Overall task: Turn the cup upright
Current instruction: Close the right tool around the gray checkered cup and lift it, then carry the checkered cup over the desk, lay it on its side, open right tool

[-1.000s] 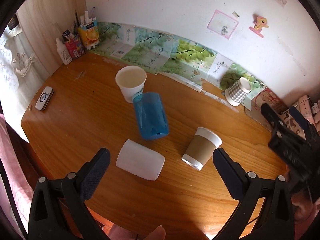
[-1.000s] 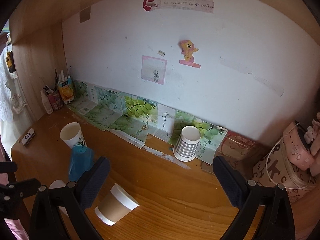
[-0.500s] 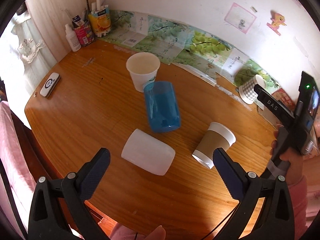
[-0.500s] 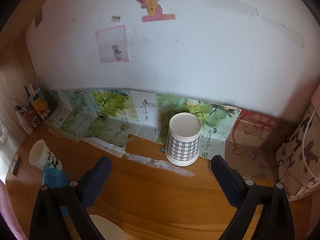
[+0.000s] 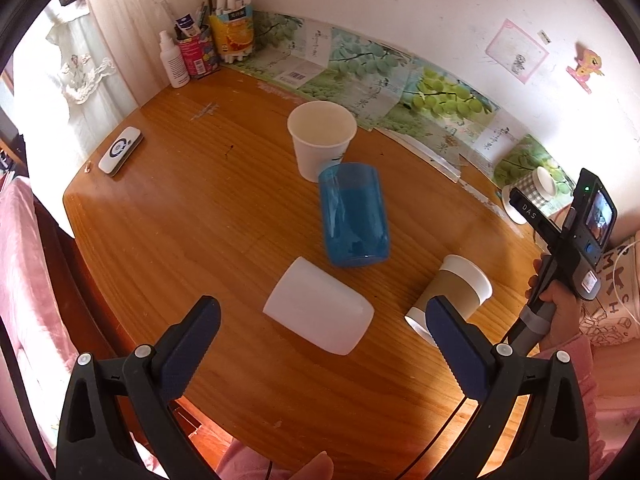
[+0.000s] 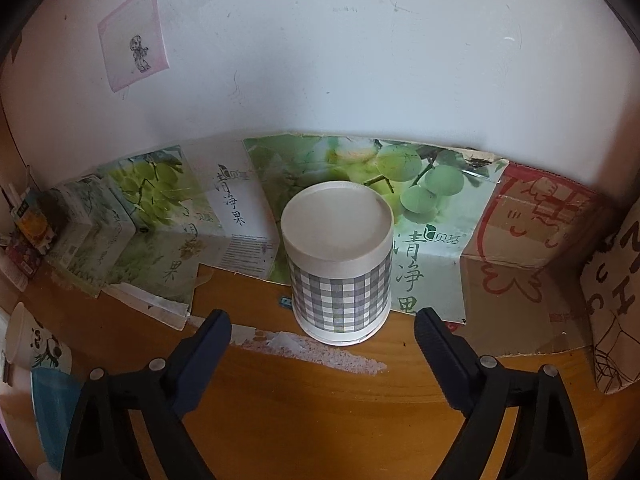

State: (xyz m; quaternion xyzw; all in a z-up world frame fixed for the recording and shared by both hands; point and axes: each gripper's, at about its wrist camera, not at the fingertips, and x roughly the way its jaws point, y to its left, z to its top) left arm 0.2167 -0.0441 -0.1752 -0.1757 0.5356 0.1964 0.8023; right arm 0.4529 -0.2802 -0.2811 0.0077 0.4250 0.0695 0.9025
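Note:
A grey-and-white checked paper cup (image 6: 340, 264) stands upside down against the back wall, base up. My right gripper (image 6: 322, 332) is open, its fingers either side of the cup, a little short of it. In the left wrist view the same cup (image 5: 534, 192) is at far right, partly hidden by the right gripper's body. My left gripper (image 5: 320, 324) is open and empty above the near table. Below it lie a white cup (image 5: 318, 318), a brown-sleeved cup (image 5: 452, 294) and a blue tumbler (image 5: 354, 216), all on their sides.
An upright white paper cup (image 5: 322, 138) stands behind the blue tumbler. Grape-print cartons (image 6: 168, 216) and a cardboard box (image 6: 532, 240) line the wall. A pen pot and bottles (image 5: 200, 48) fill the back left corner. A small white device (image 5: 120, 150) lies near the left edge.
My right gripper has moved forward and down toward the checked cup, which now fills the view's middle. My left gripper has shifted slightly closer over the lying cups.

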